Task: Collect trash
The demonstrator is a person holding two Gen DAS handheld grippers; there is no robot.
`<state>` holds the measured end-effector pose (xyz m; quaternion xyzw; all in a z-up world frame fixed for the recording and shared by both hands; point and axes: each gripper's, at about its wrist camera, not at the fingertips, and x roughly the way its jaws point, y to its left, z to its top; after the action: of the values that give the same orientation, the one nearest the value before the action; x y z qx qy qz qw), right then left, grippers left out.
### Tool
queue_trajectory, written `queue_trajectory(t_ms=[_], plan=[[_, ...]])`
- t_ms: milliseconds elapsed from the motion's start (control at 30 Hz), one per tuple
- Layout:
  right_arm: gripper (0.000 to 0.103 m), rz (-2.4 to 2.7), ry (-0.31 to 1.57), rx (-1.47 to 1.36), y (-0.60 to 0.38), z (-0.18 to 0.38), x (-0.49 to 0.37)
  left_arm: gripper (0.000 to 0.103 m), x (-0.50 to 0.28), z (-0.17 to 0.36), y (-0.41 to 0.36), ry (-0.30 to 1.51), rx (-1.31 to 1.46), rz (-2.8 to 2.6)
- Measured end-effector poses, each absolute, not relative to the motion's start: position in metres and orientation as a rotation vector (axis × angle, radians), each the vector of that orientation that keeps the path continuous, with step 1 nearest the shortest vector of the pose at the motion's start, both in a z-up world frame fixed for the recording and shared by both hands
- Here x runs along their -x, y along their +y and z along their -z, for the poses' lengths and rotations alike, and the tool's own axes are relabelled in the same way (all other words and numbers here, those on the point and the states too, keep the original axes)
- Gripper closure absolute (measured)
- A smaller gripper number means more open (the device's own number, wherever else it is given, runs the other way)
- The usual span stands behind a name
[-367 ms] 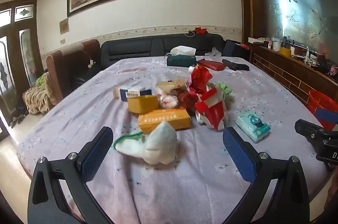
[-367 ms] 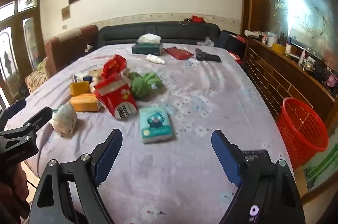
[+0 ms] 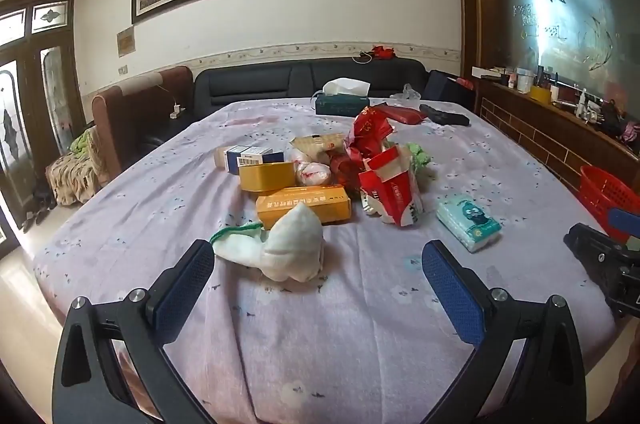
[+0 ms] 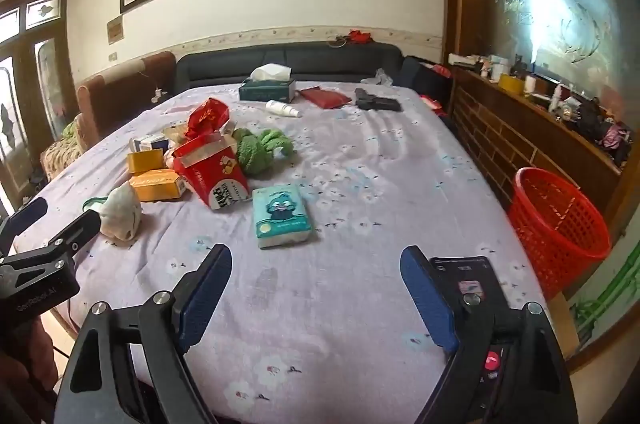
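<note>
Left tongs (image 3: 318, 256) spread wide, nothing between the pads, low over the near edge of the surface (image 3: 360, 344). Right tongs (image 4: 316, 270) also spread, empty, above bare cloth. Just ahead of the left tongs: white wad (image 3: 288, 248) with a green cord. Ahead of the right tongs: tissue pack (image 4: 282, 216). Behind these, mid-surface, the trash heap: orange boxes (image 3: 304, 206), torn red carton (image 3: 394, 192), red wrapper (image 3: 368, 132), green cloth (image 4: 260, 148). Far edge: tissue box (image 3: 342, 100). Red basket (image 4: 560, 220) stands off the surface's right side.
</note>
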<state>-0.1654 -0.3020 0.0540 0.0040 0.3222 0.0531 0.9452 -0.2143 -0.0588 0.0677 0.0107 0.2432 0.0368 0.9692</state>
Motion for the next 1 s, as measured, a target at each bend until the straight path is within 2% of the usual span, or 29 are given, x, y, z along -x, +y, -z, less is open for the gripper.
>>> queue_trajectory(t_ms=[267, 1000], plan=[[0.013, -0.088, 0.63, 0.004, -0.292, -0.081, 0.205, 0.0, 0.224, -0.071, -0.064, 0.478, -0.031, -0.075], [0.013, -0.075, 0.655, 0.026, -0.286, -0.074, 0.198, 0.0, 0.22, -0.068, -0.064, 0.507, -0.031, -0.062]])
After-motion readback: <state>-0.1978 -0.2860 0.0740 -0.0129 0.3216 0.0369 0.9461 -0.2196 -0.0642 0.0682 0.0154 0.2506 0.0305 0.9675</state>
